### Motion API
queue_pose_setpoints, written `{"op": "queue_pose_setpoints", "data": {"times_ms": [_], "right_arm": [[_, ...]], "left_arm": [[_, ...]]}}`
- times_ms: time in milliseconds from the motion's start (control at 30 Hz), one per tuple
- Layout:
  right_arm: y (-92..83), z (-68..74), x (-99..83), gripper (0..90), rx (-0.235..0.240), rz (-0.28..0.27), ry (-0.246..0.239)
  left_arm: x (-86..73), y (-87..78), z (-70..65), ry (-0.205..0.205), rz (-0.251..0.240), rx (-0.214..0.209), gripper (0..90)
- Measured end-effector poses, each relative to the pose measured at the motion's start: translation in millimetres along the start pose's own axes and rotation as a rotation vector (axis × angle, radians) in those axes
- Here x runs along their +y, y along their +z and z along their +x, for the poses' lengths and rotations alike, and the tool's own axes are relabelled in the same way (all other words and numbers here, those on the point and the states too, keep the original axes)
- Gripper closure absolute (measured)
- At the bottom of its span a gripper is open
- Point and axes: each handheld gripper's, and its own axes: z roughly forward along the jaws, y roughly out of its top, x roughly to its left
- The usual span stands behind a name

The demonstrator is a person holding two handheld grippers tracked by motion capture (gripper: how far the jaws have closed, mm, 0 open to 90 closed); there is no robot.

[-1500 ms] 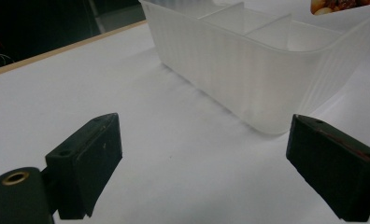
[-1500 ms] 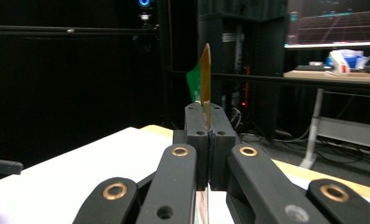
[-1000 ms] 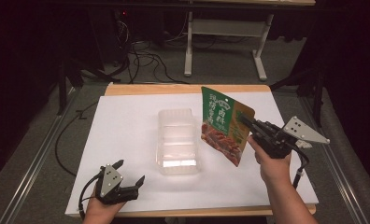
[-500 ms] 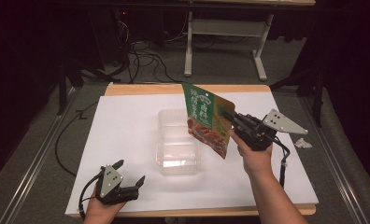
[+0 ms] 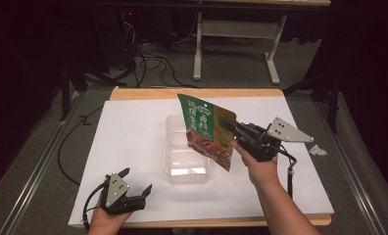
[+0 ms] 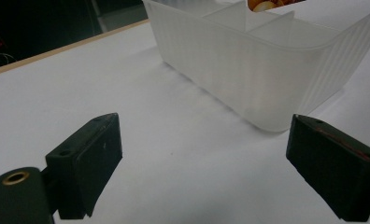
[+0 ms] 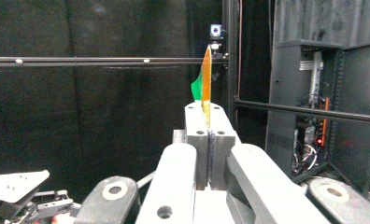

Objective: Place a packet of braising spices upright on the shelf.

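The table [image 5: 133, 132] is the largest thing, covered by a white sheet with a strip of wood showing along its far edge. On it, near the middle, stands the tub [image 5: 184, 156], a clear ribbed plastic box divided into compartments.

The pouch [image 5: 206, 131] hangs in the air above the tub's right side, tilted, its top corner pointing up and left. It is a flat foil bag, green over most of its face with pale lettering, an orange-brown band down its right edge and a red picture of food on its lower half.

The right gripper [image 5: 233, 128] pinches the pouch by its right edge, jaws pressed together on the foil. The left gripper [image 5: 138, 183] rests low at the near left of the table, well apart from the tub, jaws spread with nothing between them. A small crumpled scrap [image 5: 318, 151] lies near the table's right edge.

The right gripper view looks along the shut jaws and shows the pouch [image 7: 205, 86] edge-on as a thin orange and green sliver rising from between them. The left gripper view gives the tub [image 6: 267, 65] close up, with its inner dividers and ribbed wall plain.
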Motion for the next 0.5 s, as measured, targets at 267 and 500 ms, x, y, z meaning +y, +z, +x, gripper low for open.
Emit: {"op": "queue_pose_setpoints", "data": {"times_ms": [267, 500], "right_arm": [[10.3, 3.5, -4.4, 90.0, 0.036, 0.007, 0.014], [20.0, 9.7, -7.0, 90.0, 0.078, 0.003, 0.029]], "left_arm": [[-3.6, -7.1, 3.1, -0.009, 0.001, 0.011, 10.9], [-7.1, -12.9, 4.1, -0.010, 0.008, 0.022, 11.0]]}}
